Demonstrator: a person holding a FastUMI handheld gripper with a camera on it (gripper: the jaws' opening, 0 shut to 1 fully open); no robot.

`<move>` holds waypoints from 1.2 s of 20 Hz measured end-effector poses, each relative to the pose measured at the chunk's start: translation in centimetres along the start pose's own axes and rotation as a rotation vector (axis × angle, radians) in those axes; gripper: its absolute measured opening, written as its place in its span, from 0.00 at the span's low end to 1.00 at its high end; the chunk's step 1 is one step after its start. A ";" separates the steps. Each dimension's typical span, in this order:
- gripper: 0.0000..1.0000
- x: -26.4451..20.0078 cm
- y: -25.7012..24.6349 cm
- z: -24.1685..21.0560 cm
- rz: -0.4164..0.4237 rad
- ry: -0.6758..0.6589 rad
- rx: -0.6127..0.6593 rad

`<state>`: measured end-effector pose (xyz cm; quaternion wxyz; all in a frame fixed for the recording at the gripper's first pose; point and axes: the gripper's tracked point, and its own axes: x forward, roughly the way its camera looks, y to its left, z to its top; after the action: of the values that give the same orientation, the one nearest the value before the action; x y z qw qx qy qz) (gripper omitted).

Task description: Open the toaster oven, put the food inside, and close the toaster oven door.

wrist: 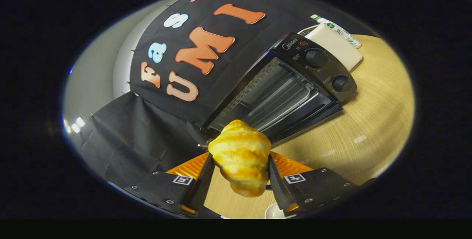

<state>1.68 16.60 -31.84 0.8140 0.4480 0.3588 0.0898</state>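
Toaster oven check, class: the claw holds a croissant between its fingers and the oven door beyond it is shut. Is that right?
Not quite. The gripper view shows the toaster oven door open, its rack visible. The claw does hold the croissant between its fingers.

Your gripper (241,174) shows two flat black finger mounts, one on each side, each a broad plate studded with small round silver screws along its edges. Each plate carries a square black-and-white fiducial marker near its inner corner. You've got ribbed orange panels sitting behind the mounts, fanning toward the middle. The fingers (276,185) themselves are long, narrow blades, and their inner faces look finely serrated, with a row of little teeth running along their length.
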 end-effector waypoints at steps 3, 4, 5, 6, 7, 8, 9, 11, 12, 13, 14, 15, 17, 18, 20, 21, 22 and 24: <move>0.74 2.3 -0.1 1.7 -0.036 -0.035 -0.005; 0.75 3.0 -0.1 2.2 -0.047 -0.041 -0.011; 0.74 3.8 -0.1 2.6 -0.052 -0.045 -0.023; 0.74 4.5 -0.2 2.8 -0.069 -0.045 -0.032; 0.75 5.4 0.0 3.0 -0.065 -0.046 -0.043; 0.74 5.9 0.1 3.1 -0.069 -0.049 -0.046; 0.74 6.4 0.4 3.2 -0.067 -0.050 -0.058; 0.74 7.4 0.5 3.7 -0.079 -0.068 -0.095; 0.74 8.0 0.2 4.0 -0.096 -0.077 -0.117; 0.74 8.4 -0.1 4.2 -0.111 -0.082 -0.132; 0.74 8.8 -0.2 4.3 -0.116 -0.089 -0.147; 0.74 9.2 -0.2 4.5 -0.120 -0.102 -0.172; 0.74 9.9 -0.1 4.6 -0.126 -0.108 -0.208; 0.74 10.3 0.1 4.9 -0.132 -0.114 -0.225; 0.74 11.3 0.0 5.0 -0.148 -0.108 -0.260; 0.74 11.7 -0.1 4.4 -0.153 -0.091 -0.270; 0.74 11.7 -0.5 4.1 -0.175 -0.076 -0.284; 0.74 11.5 -0.9 3.7 -0.194 -0.065 -0.313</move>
<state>12.29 18.98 -37.07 0.8897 0.2820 0.3554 0.0512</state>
